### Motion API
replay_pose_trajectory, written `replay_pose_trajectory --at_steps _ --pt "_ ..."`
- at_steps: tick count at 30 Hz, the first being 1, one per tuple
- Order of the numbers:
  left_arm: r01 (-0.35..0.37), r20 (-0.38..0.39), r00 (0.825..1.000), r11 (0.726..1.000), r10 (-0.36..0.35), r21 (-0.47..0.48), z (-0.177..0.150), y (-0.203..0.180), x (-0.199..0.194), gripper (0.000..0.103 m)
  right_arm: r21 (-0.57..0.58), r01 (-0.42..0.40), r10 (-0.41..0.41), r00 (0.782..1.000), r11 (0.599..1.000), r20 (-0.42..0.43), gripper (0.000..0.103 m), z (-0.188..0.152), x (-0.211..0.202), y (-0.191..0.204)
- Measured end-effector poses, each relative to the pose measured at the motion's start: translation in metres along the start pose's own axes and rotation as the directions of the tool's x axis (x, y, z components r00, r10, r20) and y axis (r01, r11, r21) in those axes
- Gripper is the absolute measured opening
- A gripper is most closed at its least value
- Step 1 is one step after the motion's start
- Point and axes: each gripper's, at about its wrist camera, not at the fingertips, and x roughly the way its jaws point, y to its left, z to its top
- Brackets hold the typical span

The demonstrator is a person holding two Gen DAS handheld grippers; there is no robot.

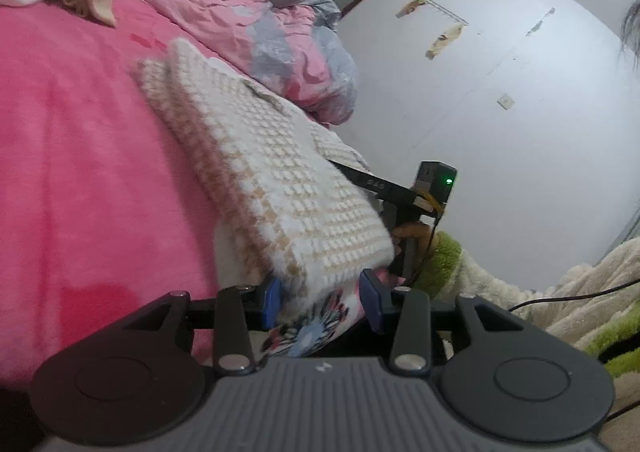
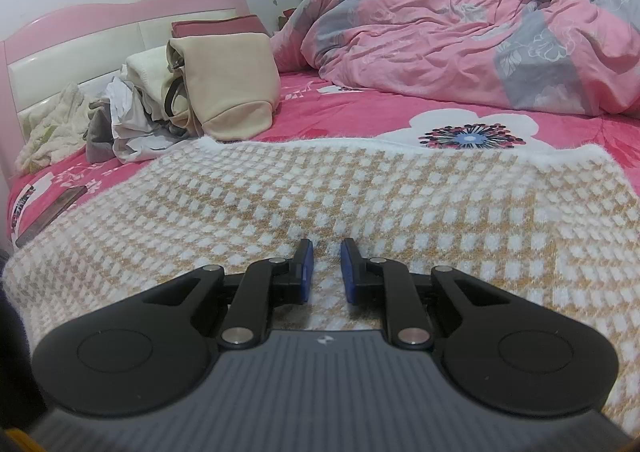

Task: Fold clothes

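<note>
While the fluffy white-and-tan checked knit garment (image 2: 320,188) lies spread across the near part of the bright pink floral bedsheet (image 2: 360,108), both tools are working its near hem. In the left wrist view, the left gripper (image 1: 322,302) has its blue pads on either side of the hem's corner, with fabric sitting between them; whether they truly pinch is hard to call, as a gap shows beside the right pad. In the right wrist view, the right gripper (image 2: 326,272) has its pads drawn close, and the knit runs between them, so it reads as clamped on the edge, though the contact itself is not plain.

To do this fold well, the left side wants a firm bite on all layers before any lift. Both corners should then rise level and travel together towards the far edge, so the hem lands square. Fluffy knit is soft and stretchy, so pulling unevenly would likely skew the crease.

Further off, the crumpled pink-and-grey quilt (image 2: 460,36) and the beige fabric bag (image 2: 232,88) stay clear.
</note>
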Motion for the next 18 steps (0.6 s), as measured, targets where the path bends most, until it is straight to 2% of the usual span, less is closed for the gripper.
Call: replay_pose_trajectory --at_steps 5,8,11,13,16,18 --pt "-0.116 -0.007 0.993 0.993 0.116 0.007 -0.006 -0.007 -0.017 0.038 0.004 -0.001 0.001 1.0 1.0 0.001 0.014 0.0 0.0 0.0" --pt "-0.166 0.076 0.983 0.986 0.166 -0.004 -0.004 -0.019 -0.03 0.039 0.002 0.0 0.0 1.0 1.0 0.001 0.014 0.0 -0.001 0.0" --pt "-0.21 0.163 0.964 0.978 0.209 -0.011 -0.001 -0.032 -0.041 0.039 0.001 0.0 0.0 1.0 1.0 0.001 0.014 0.0 -0.001 0.0" --pt "-0.213 0.224 0.953 0.977 0.202 0.028 0.001 -0.05 -0.036 0.039 0.0 0.001 -0.001 1.0 1.0 0.002 0.014 0.0 -0.001 0.0" --pt "-0.21 0.255 0.949 0.975 0.185 0.078 0.003 -0.072 -0.015 0.04 -0.005 0.006 -0.006 1.0 1.0 0.003 0.014 0.0 -0.001 0.001" --pt "-0.291 0.208 0.939 0.955 0.272 0.065 0.003 -0.073 0.007 0.04 -0.01 0.01 -0.01 1.0 1.0 0.005 0.014 0.0 -0.001 0.003"
